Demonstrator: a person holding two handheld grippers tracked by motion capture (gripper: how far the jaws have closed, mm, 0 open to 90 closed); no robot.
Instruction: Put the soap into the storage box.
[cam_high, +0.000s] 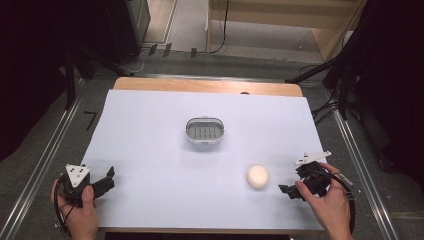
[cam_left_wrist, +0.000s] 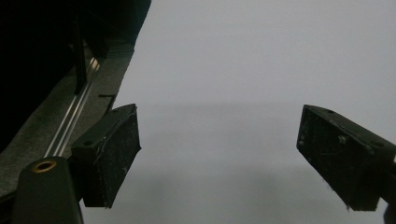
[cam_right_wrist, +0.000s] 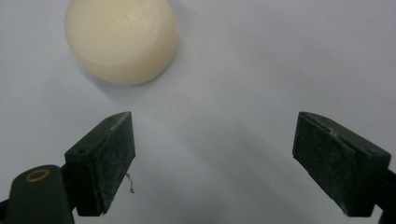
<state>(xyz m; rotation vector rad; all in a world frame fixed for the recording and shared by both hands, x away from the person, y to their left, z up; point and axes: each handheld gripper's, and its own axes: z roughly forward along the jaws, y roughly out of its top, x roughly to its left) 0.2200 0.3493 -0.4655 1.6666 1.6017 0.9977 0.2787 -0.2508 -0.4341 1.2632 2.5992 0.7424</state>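
The cream-coloured soap bar (cam_high: 257, 176) lies on the white table sheet (cam_high: 150, 130), near the front edge and right of centre, well apart from the slotted grey soap dish (cam_high: 204, 130) at mid-table. It is round and domed; nothing touches it.

Judged step: approach and grasp of the soap bar with the right gripper (cam_high: 290, 191). Centre the jaws on the bar before closing; in the right gripper view the bar (cam_right_wrist: 121, 39) sits ahead and off toward one jaw, not between them. Straddle the widest part, low on the sides, and close gently, since a smooth domed bar will likely squirt out of a high or off-centre pinch.

Right gripper: jaws spread wide, holding nothing, just beside the bar without contact.

Left gripper (cam_high: 107, 179): jaws spread wide, empty, over bare sheet at the front left corner.
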